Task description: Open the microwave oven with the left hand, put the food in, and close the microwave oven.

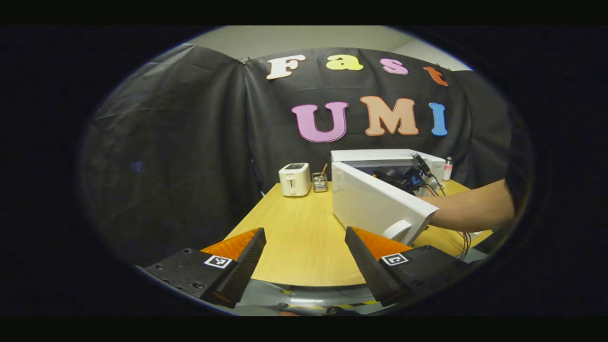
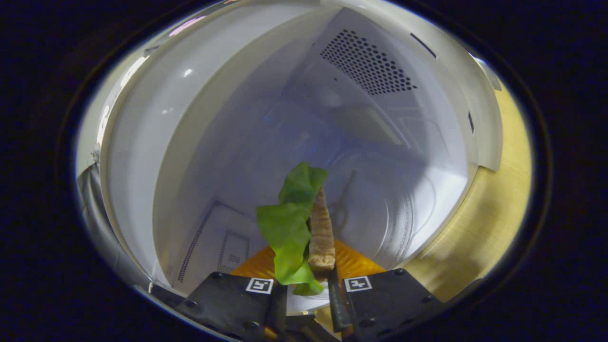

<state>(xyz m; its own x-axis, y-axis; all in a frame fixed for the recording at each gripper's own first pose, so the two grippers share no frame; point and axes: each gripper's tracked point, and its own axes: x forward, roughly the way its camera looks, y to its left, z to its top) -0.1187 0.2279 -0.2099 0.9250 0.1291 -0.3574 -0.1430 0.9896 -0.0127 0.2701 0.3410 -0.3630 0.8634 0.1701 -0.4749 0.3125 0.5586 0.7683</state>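
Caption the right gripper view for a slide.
Right gripper shut on a sandwich of lettuce and bread, reaching into the open microwave oven's white cavity.

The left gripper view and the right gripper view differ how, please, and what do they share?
Left gripper view: the left gripper open over the table, a toaster, a small jar, a bottle, and the person's arm reaching in. Right gripper view: the microwave cavity's vented wall, and the right gripper shut on the food, lettuce and bread. Both: the open microwave.

Cloth-walled booth; toaster, microwave
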